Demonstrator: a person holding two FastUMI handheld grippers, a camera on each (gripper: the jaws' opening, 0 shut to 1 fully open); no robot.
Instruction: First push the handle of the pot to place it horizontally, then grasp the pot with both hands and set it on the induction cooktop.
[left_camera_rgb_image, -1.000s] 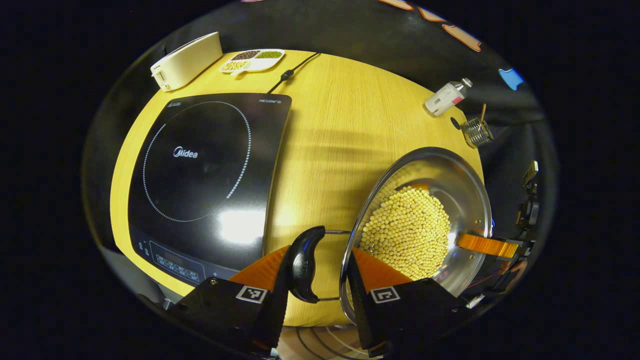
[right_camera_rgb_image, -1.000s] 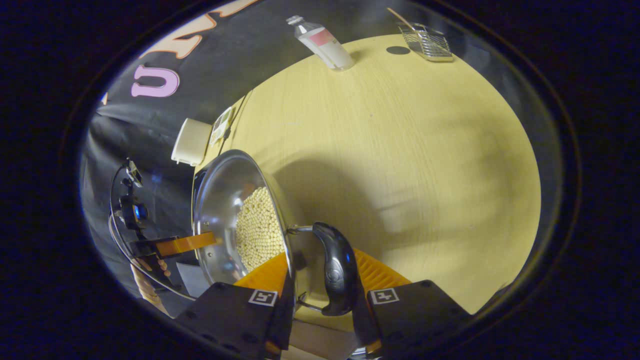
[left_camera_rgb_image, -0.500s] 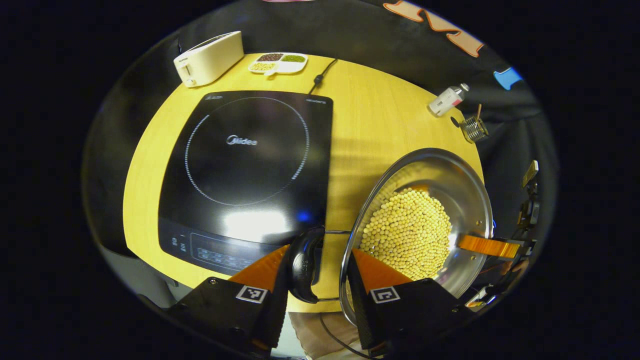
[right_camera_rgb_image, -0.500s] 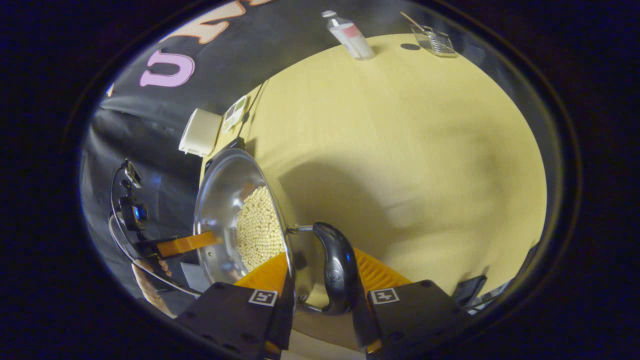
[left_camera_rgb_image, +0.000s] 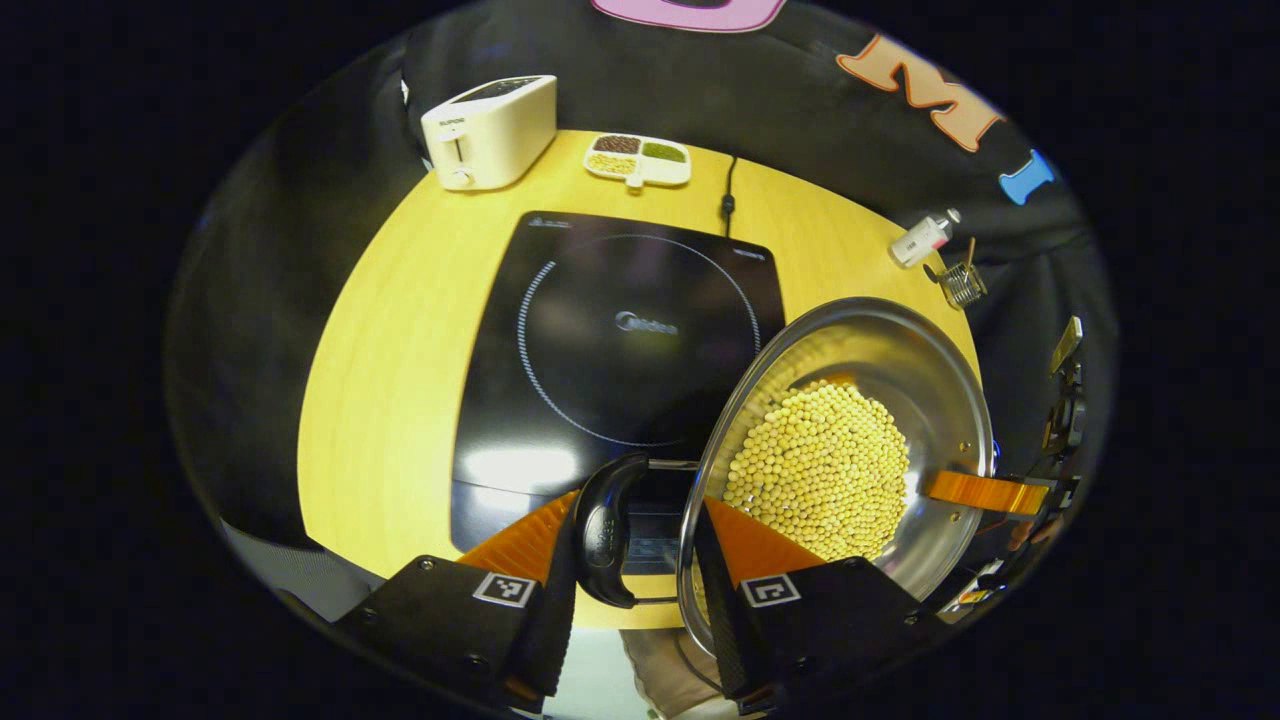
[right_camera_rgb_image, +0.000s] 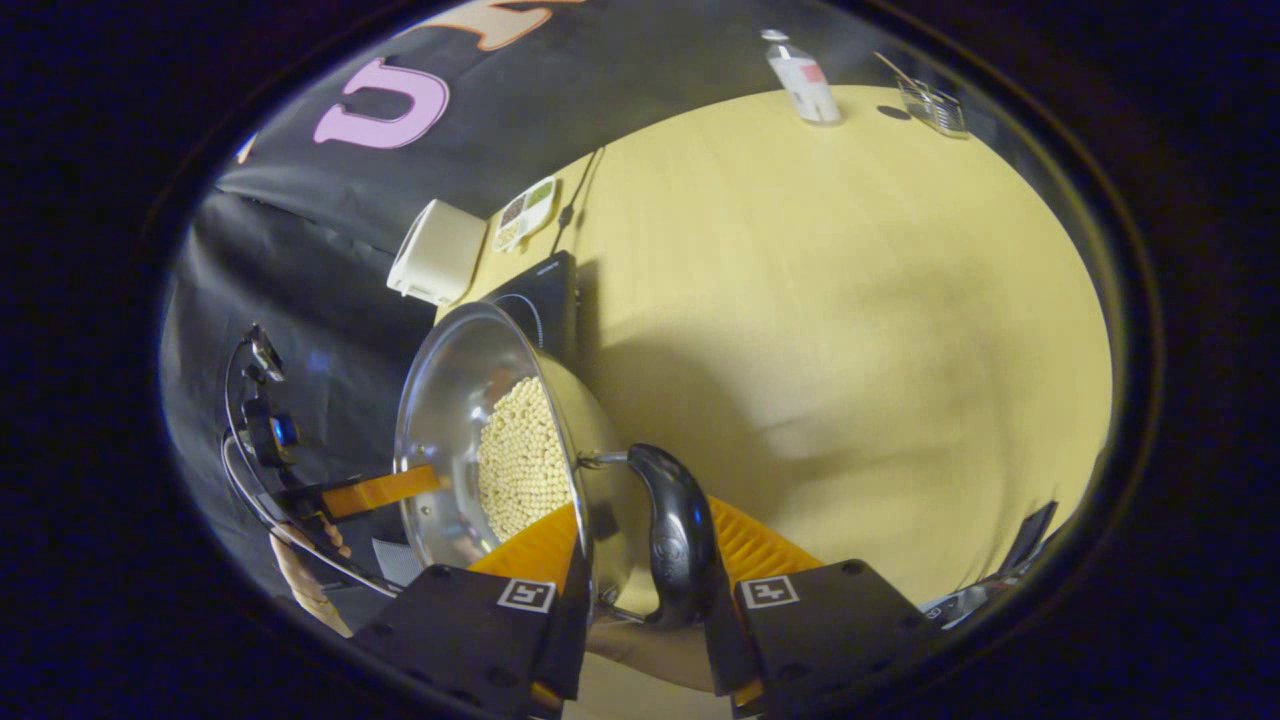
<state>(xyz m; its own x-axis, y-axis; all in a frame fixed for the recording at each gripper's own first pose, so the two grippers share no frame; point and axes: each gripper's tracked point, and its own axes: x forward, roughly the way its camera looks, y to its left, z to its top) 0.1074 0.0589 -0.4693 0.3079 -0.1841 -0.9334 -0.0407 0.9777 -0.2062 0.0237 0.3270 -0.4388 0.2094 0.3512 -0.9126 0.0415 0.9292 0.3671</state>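
Yellow wooden table under black booth cloth, with a cream toaster, a divided dish of beans, a small bottle and a wire basket along the far edge. Black induction cooktop flat at the table's middle, cord running off behind it.

Steel pot, loaded with pale yellow beans, held up in the air between both grippers, apparently above the cooktop's near right corner and control strip. Left gripper clamped across the pot's rim, one orange finger outside by the black side handle, the other inside against the beans. Right gripper closed the same way on the opposite rim beside the other handle, its finger showing as an orange bar at the far rim in the left gripper view.

Deciding relation: cooktop ring lies ahead and to the left of the pot as seen from the left gripper, so probably a short carry that way, then straight down. Handle line crosswise between the hands, level enough. Risk judged: beans sliding if tilted.
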